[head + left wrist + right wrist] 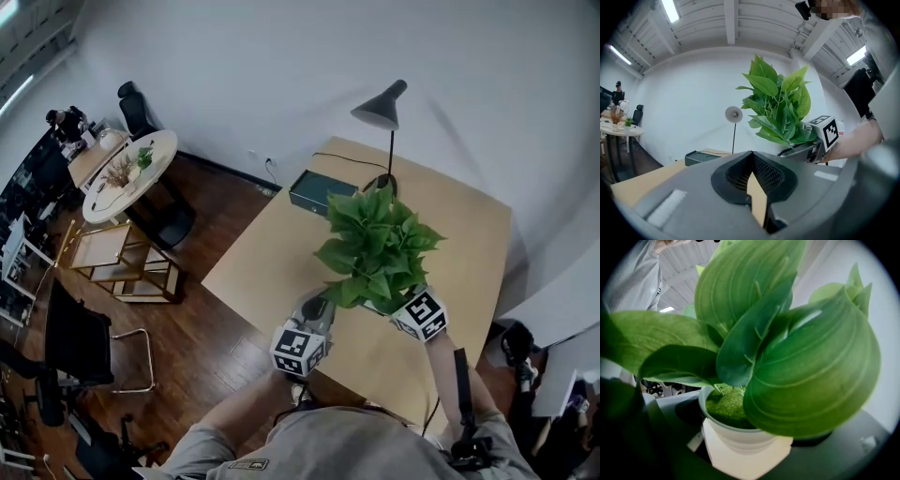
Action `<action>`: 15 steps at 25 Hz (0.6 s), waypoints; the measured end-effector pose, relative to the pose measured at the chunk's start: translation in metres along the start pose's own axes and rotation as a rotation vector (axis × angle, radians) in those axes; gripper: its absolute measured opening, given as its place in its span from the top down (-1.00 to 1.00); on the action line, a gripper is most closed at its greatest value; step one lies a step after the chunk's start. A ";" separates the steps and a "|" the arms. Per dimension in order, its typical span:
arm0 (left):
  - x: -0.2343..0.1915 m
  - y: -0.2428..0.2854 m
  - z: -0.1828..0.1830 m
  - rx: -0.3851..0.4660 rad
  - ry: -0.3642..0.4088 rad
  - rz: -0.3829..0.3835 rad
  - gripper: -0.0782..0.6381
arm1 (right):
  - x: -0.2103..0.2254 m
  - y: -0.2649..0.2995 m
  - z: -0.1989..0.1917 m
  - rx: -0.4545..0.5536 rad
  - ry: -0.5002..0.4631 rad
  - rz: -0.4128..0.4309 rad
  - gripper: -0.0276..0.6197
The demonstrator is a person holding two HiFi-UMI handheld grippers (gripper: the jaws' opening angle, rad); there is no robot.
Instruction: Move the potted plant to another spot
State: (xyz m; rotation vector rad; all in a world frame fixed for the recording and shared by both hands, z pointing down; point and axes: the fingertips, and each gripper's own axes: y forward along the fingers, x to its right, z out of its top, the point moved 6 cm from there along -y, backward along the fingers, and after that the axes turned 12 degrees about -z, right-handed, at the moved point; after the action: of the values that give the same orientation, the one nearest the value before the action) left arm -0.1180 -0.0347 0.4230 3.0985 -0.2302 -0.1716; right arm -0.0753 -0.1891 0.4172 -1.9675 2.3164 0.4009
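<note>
The right claw [740,446] is grasping the white pot of the potted plant [736,425]. The pot is sitting tight between its two dark jaws, a green moss-like filling is showing just under the rim, and broad leaves are crowding most of that gripper's view. In the head view the plant is standing over the near middle of the pale wooden worktop [272,262]. Its foliage is covering both the pot and the claw's tips, so I cannot tell whether the pot's base is touching the worktop.

The left claw [751,178] is clenched on nothing, with its dark ribbed pads meeting at the tips. It is hovering just left of the plant, near the worktop's front edge, and pointing toward the far wall.

Farther out, a black desk lamp [380,112] is standing at the far edge of the worktop, behind the plant, and a dark green box [319,190] is lying just to its left. Off the worktop to the left — well apart from everything above — a round table [98,202] carrying small plants is standing on the dark wooden floor [187,281], and a black chair [80,342] is nearer the person.
</note>
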 end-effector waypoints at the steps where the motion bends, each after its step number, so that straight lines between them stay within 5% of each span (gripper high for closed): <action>1: -0.009 -0.008 0.003 0.005 0.002 0.005 0.80 | -0.009 0.010 0.006 0.004 0.000 0.006 -0.78; 15: -0.137 -0.103 0.014 0.018 0.018 0.064 0.80 | -0.104 0.144 0.046 0.022 0.009 0.050 -0.78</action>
State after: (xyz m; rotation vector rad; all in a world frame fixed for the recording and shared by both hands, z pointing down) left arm -0.2395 0.0876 0.4203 3.1035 -0.3318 -0.1408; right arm -0.2029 -0.0574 0.4180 -1.9084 2.3694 0.3698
